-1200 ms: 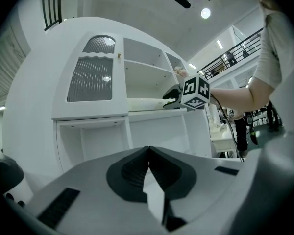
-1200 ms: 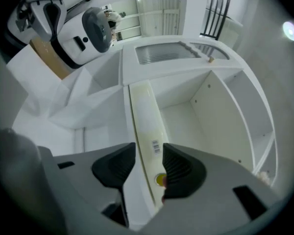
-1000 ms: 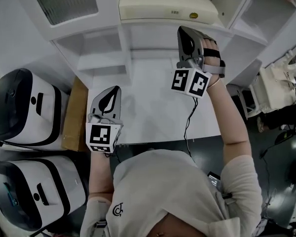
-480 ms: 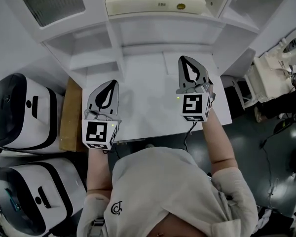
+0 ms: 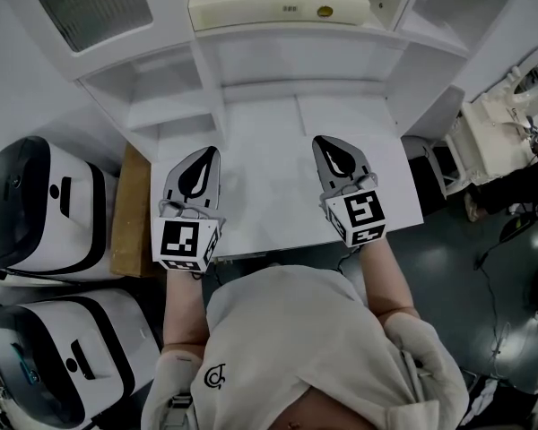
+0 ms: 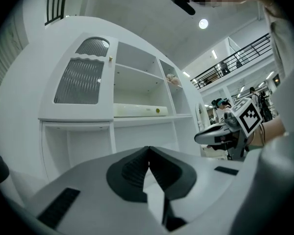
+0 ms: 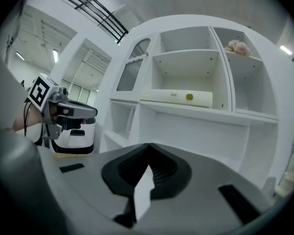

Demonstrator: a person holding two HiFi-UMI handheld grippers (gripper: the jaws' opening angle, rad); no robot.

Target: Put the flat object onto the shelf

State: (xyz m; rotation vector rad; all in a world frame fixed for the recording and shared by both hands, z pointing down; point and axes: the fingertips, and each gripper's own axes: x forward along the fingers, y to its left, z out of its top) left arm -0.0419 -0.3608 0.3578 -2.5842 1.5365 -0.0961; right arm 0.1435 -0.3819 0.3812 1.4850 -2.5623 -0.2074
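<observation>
Your right tongs have come back down from the shelf at 12 o'clock. They now hang over the table, level with your left tongs. Both are clenched tight, with nothing between the jaws. The flat cream object lies on that shelf at 12 o'clock, well apart from both tongs, so I'd judge the placing done and you merely pulling back. Counted: two tongs, one flat object, one shelf unit, one table, two black-and-white machines at 9 and 7 o'clock, one brown board beside them.
</observation>
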